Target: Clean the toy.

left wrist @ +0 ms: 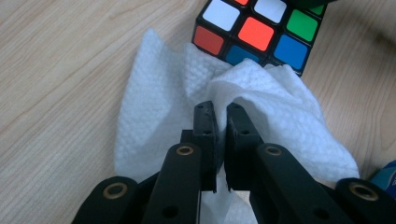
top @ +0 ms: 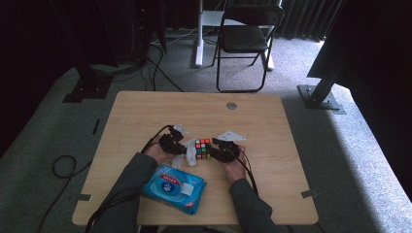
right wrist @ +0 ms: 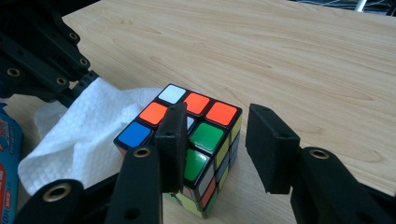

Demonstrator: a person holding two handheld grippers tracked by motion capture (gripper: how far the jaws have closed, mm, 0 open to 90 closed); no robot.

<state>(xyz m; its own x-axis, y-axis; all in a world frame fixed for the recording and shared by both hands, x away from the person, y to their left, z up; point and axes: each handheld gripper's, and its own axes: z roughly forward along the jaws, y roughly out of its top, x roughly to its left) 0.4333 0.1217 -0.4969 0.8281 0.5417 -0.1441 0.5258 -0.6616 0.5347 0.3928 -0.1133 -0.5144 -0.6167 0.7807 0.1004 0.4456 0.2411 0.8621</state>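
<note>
A scrambled colour cube [top: 203, 149] sits on the wooden table [top: 204, 107] between my two grippers. A white wipe [left wrist: 154, 116] lies crumpled against the cube [left wrist: 259, 32]. My left gripper [left wrist: 222, 114] is shut on a raised fold of the wipe, its jaws nearly together. My right gripper [right wrist: 218, 112] hangs open over the cube [right wrist: 205, 135]: one jaw covers part of the top face and the other stands just off the cube's right edge, apart from it. In the right gripper view the wipe [right wrist: 88, 126] rests at the cube's left, under the left gripper [right wrist: 46, 60].
A blue pack of wet wipes [top: 174, 188] lies near the table's front edge, by the person's left forearm. A black folding chair [top: 245, 36] and stand legs are on the carpet beyond the table. Cables trail off the table's left side.
</note>
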